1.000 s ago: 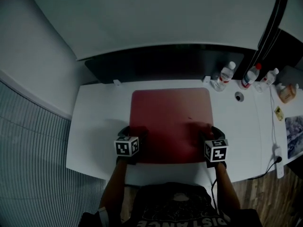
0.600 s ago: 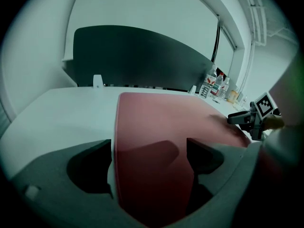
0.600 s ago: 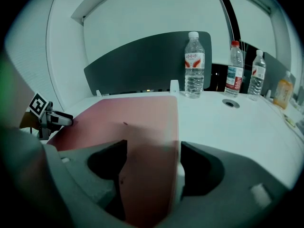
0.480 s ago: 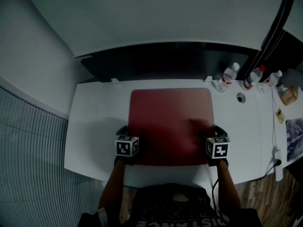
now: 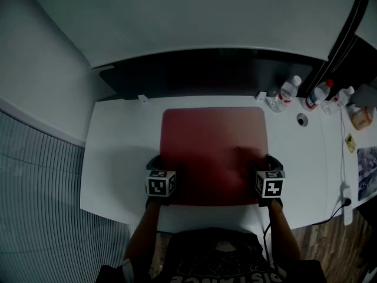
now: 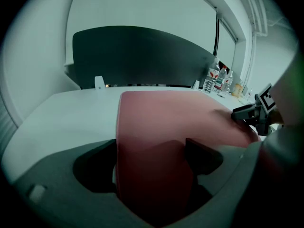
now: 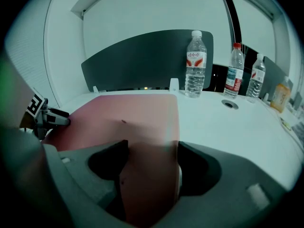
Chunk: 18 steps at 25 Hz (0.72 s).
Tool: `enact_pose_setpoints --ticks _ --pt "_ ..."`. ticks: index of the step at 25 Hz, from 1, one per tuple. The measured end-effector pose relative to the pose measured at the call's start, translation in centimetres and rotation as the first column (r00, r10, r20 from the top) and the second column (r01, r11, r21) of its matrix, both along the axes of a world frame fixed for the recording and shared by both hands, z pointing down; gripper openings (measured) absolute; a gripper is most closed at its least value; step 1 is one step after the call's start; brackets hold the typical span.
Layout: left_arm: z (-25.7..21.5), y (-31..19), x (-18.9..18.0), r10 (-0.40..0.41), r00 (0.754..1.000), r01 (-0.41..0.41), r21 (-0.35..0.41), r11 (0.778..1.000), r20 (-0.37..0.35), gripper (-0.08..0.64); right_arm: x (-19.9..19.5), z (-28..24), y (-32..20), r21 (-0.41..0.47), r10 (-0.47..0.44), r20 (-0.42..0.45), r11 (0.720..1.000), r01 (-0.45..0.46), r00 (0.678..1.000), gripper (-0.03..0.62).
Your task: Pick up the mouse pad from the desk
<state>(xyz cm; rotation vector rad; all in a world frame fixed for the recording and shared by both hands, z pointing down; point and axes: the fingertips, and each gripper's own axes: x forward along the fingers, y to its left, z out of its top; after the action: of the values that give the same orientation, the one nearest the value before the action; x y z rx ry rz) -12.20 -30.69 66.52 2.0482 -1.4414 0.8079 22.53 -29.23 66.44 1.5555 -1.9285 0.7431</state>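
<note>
A red mouse pad [image 5: 215,149] lies flat on the white desk [image 5: 118,146]. My left gripper [image 5: 166,163] sits at the pad's near left corner, and my right gripper [image 5: 262,160] at its near right corner. In the left gripper view the pad [image 6: 171,118] runs between the wide jaws of the left gripper [image 6: 149,153]. Those jaws are closing a little, and the pads do not press on it. The right gripper [image 7: 152,156] stands open astride the pad's right edge [image 7: 133,118]. Each gripper view shows the other gripper across the pad.
Three water bottles [image 5: 288,90] [image 5: 320,93] [image 5: 341,96] stand at the back right, with an orange bottle [image 5: 360,118] and a small round thing [image 5: 302,120] nearby. A dark partition [image 5: 212,75] runs along the desk's far edge. A power strip [image 5: 347,205] lies at the right edge.
Both grippers stay at the pad's near corners and the pad stays flat. Only the head view has drifted slightly.
</note>
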Motion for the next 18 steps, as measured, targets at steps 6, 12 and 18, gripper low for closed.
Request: enact_pose_setpoints --ticks 6,12,18 --pt "-0.5 -0.2 0.0 -0.038 0.999 0.038 0.009 0.999 -0.009 0.369 -0.5 0.0 0.2 0.000 -0.006 0.000 1.000 0.006 1.000 0.296" --pt "-0.4 -0.1 0.3 -0.030 1.000 0.030 0.004 1.000 -0.007 0.296 -1.2 -0.2 0.2 -0.002 -0.034 -0.002 0.999 0.034 0.999 0.247" --pt "-0.2 0.0 1.2 -0.017 1.000 0.017 -0.007 1.000 -0.017 0.222 -2.0 -0.1 0.5 -0.005 -0.069 0.007 0.998 0.069 0.998 0.171"
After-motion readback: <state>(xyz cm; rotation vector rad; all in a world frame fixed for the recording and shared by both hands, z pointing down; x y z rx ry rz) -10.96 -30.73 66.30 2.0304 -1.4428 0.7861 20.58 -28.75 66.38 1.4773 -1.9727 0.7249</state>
